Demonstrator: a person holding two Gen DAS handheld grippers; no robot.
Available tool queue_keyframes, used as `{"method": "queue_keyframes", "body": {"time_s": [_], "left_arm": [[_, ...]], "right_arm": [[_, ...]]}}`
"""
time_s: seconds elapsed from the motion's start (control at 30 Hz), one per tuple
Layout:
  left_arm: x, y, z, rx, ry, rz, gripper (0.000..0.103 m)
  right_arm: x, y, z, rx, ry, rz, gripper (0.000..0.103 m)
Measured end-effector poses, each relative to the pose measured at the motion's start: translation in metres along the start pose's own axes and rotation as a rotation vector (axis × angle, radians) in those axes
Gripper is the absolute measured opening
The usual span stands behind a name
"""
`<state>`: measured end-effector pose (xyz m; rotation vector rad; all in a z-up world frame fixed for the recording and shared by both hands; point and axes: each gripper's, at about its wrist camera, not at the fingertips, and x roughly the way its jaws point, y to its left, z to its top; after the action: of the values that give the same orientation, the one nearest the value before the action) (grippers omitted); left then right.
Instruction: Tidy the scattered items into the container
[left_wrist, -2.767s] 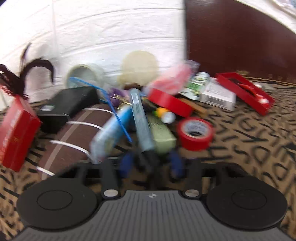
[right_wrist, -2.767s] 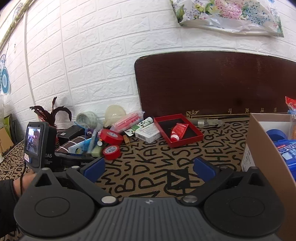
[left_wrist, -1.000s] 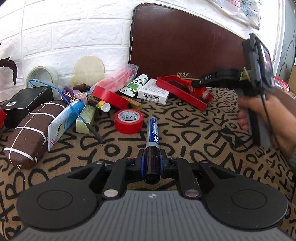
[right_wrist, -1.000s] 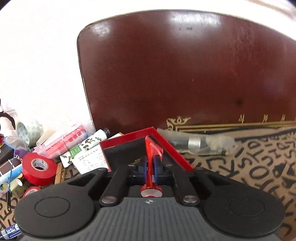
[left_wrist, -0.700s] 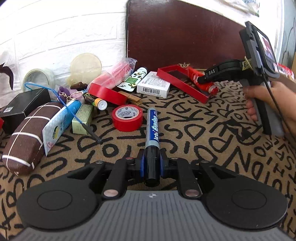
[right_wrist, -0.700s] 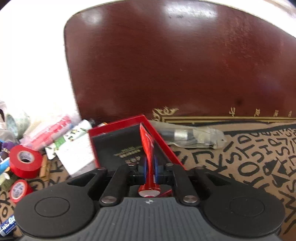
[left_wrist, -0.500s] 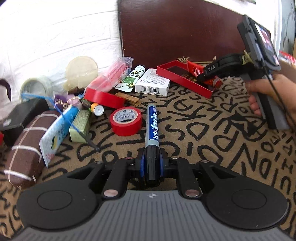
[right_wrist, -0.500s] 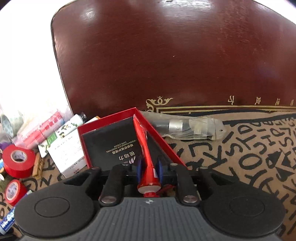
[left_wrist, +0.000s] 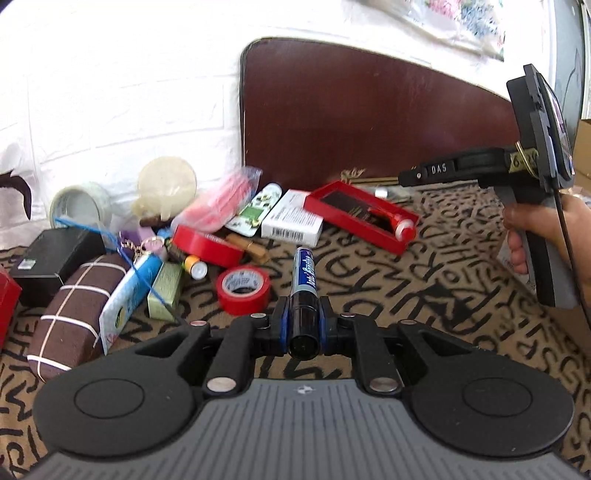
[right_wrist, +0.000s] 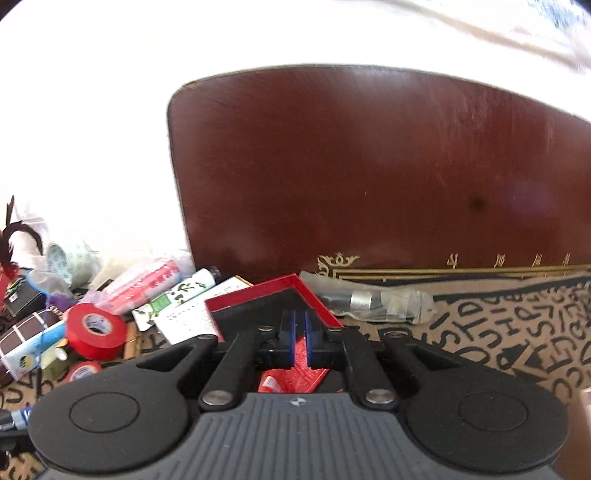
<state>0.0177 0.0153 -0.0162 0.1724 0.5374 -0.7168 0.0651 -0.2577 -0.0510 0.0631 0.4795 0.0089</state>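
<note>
Not far along, I'd say. The left gripper (left_wrist: 302, 321) has its fingers clamped tight on the blue marker (left_wrist: 304, 273), held off the worktop (left_wrist: 424, 288). The right gripper (right_wrist: 300, 328) is pinched shut on nothing; the red tube (right_wrist: 291, 373) lies in the red tray (left_wrist: 332, 195) under it. The red tape roll (left_wrist: 242, 291), white carton (left_wrist: 291, 221), brown case (left_wrist: 74, 295) and the far-left pile all need moving. The container isn't clearly in view.
</note>
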Motion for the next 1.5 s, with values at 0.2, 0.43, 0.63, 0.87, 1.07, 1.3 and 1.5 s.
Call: {"method": "queue_keyframes", "body": {"time_s": [0.2, 0.43, 0.63, 0.87, 1.07, 1.3, 1.5], "left_arm": [[-0.010, -0.004, -0.001, 0.000, -0.011, 0.000, 0.017], [-0.015, -0.005, -0.005, 0.005, -0.008, 0.001, 0.017], [-0.013, 0.000, -0.007, 0.005, -0.001, -0.013, 0.017], [-0.006, 0.004, -0.009, -0.008, 0.011, -0.037, 0.017], [-0.008, 0.006, -0.009, -0.017, 0.002, -0.037, 0.017], [-0.013, 0.001, -0.004, -0.020, -0.029, -0.046, 0.017], [-0.023, -0.006, 0.003, -0.010, -0.063, -0.069, 0.017]], "right_arm": [[0.004, -0.001, 0.003, 0.033, 0.089, 0.023, 0.006], [0.022, 0.015, -0.011, 0.015, 0.128, -0.014, 0.073], [0.038, 0.007, -0.023, 0.058, 0.168, -0.049, 0.028], [0.049, -0.010, -0.035, 0.127, 0.177, -0.045, 0.025], [0.046, -0.011, -0.027, 0.080, 0.160, -0.054, 0.020], [0.006, 0.003, -0.010, -0.006, 0.062, -0.044, 0.019], [-0.036, 0.010, 0.015, -0.061, -0.001, -0.012, 0.015]]}}
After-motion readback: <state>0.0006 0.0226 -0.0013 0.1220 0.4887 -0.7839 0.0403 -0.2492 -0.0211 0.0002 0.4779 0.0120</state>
